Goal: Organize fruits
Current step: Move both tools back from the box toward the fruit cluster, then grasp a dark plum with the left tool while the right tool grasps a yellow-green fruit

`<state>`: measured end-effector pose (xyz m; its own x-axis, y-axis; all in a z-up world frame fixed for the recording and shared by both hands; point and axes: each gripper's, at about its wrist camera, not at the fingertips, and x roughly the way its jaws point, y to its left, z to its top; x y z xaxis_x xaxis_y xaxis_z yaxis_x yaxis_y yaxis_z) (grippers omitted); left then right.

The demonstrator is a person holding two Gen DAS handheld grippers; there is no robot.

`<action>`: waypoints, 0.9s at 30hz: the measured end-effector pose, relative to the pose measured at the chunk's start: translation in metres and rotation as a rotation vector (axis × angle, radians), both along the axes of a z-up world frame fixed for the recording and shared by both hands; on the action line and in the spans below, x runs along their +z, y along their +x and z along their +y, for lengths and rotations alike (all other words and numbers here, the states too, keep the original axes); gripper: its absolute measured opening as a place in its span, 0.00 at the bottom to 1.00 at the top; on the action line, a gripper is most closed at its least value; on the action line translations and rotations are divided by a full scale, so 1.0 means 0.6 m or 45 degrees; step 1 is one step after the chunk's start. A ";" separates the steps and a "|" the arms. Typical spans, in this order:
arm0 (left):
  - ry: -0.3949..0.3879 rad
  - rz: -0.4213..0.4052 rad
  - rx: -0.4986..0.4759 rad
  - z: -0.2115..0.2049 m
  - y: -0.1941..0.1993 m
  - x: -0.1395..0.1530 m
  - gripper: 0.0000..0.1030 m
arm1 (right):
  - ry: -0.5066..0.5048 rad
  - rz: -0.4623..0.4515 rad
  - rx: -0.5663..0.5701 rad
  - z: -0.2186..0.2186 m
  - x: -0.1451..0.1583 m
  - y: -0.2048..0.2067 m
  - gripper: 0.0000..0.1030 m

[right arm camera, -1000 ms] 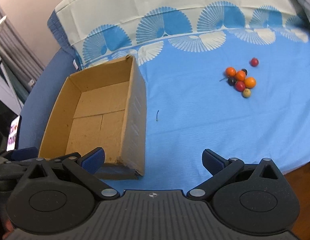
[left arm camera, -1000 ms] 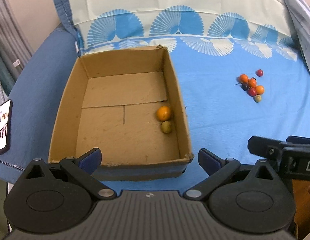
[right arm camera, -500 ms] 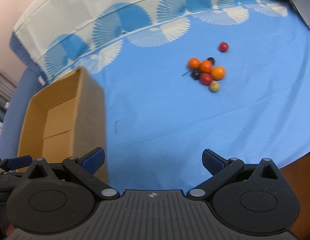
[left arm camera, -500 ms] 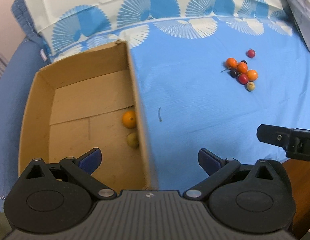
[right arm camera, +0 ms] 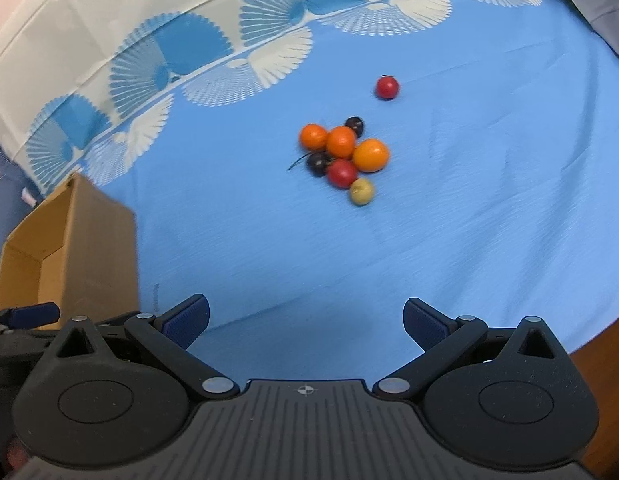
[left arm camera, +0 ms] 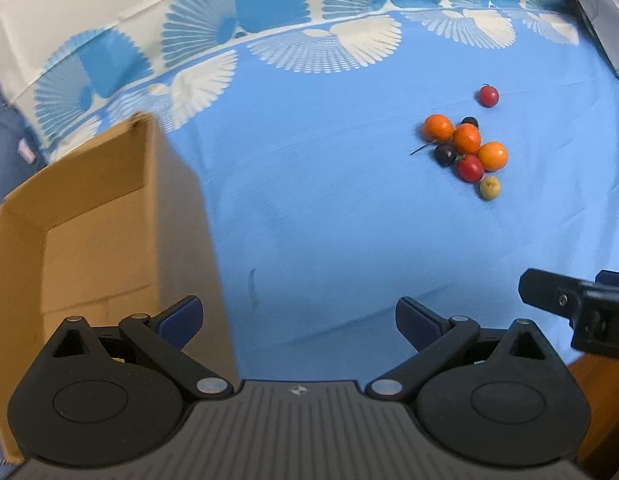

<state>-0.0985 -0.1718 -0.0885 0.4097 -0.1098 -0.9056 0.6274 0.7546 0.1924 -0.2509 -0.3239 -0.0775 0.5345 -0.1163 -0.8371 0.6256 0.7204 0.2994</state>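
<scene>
Right gripper (right arm camera: 305,320): jaws spread wide, nothing between the blue pads; carried above the cloth and aimed toward the fruit, probably the one meant for the next pick.
Left gripper (left arm camera: 297,320): likewise fully open and empty; held above the cloth just beside the box wall, the other tool's dark finger showing at the right edge of its view.
Blue tablecloth (right arm camera: 449,240): bare fabric directly ahead of both sets of pads, so an unobstructed run to the fruit.
Fruit cluster (right arm camera: 343,158): ahead of the right tool and close to its centre line, well apart from the pads; ahead and off to the right for the left tool.
Cluster make-up: three orange fruits, two dark ones, a red fruit (right arm camera: 341,173) and a small yellow-green fruit (right arm camera: 362,191), packed touching or nearly so.
Nearest piece: the yellow-green fruit, at the near edge of the pile with open cloth on its near side; judged the easiest first grasp, since pads can straddle it with least nudging of neighbours.
Lone red fruit (right arm camera: 387,87): beyond the cluster, apart from it.
Cardboard box (left arm camera: 93,232): open-topped, at the left of both views, well apart from the fruit; presumably the collecting place, its floor mostly hidden here.
Risk: round fruits likely to roll if bumped.
</scene>
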 end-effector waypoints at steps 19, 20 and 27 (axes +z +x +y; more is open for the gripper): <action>-0.113 0.239 -0.036 -0.257 0.178 -0.199 0.95 | -0.343 -0.047 0.048 -0.121 -0.172 0.086 0.99; -0.118 0.243 -0.039 -0.261 0.181 -0.203 0.95 | -0.346 -0.057 0.053 -0.123 -0.177 0.093 0.99; -0.150 0.238 -0.113 -0.283 0.178 -0.201 0.78 | -0.455 -0.047 0.091 -0.126 -0.191 0.134 0.99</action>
